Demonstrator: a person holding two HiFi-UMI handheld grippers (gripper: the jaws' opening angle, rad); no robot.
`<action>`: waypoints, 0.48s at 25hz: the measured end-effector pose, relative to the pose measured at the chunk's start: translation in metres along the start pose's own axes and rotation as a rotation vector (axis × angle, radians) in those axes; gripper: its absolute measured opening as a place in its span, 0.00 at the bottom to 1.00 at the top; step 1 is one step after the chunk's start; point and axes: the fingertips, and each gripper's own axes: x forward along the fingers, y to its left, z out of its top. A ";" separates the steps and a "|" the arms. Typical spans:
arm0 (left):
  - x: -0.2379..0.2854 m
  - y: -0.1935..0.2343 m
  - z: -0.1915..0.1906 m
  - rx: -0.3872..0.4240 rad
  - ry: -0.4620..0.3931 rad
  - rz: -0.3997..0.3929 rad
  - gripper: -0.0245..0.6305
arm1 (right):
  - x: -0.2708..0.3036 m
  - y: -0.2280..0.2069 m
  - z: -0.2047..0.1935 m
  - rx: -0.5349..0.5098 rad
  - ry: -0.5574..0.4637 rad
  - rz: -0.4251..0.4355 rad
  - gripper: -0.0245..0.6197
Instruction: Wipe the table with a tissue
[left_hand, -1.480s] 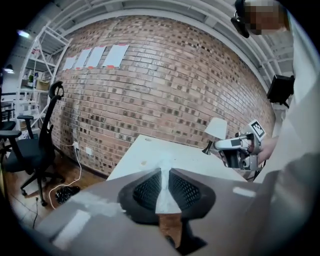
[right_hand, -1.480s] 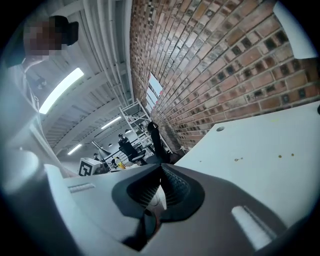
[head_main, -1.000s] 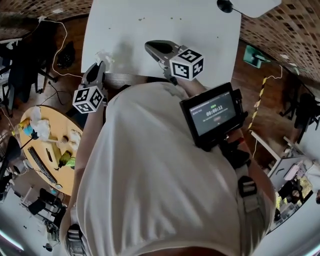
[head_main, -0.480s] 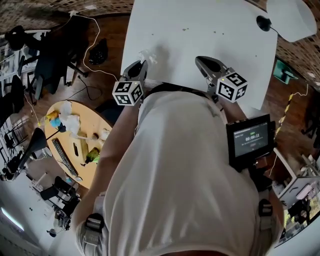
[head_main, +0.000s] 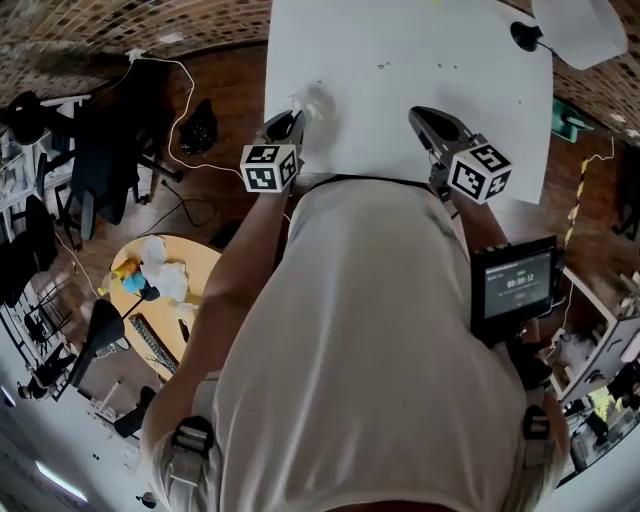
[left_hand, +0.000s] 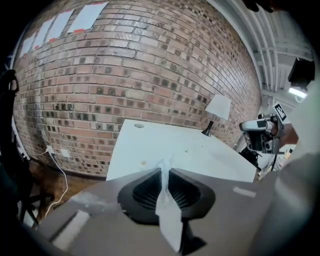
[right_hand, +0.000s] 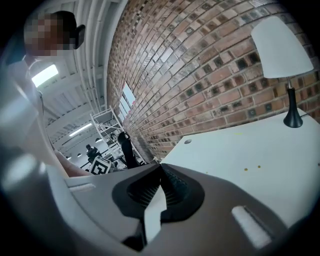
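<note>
One white rectangular table (head_main: 400, 40) is seen against a brick wall (left_hand: 125, 65), and one person in a white shirt (head_main: 370, 330) is bent over its near edge. One table lamp with a white shade and a black base (head_main: 580, 25) is set at the far right corner.

Two grey two-jaw grippers are held over the near edge, each bearing one marker cube (head_main: 270, 166). The left gripper (head_main: 290, 118) is near the table's left side, and the right gripper (head_main: 420, 115) is well apart from it.

One thin white tissue (head_main: 312, 100) is pinched between the closed jaws of the left gripper. A crumpled tuft is pushed out just beyond the tips, over the tabletop; whether it touches the surface cannot be told. The right gripper's jaws are brought together at the tips, and nothing is gripped there.

A few small specks (head_main: 383, 66) are scattered on the tabletop beyond the grippers.
</note>
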 end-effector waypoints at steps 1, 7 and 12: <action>0.004 0.003 0.001 0.016 0.013 -0.010 0.11 | 0.000 0.000 0.001 -0.001 -0.008 -0.015 0.05; 0.032 0.016 0.000 0.107 0.087 -0.041 0.11 | -0.004 -0.002 -0.006 0.019 -0.039 -0.093 0.05; 0.059 0.025 0.002 0.161 0.138 -0.036 0.11 | -0.009 -0.003 -0.007 0.042 -0.071 -0.139 0.05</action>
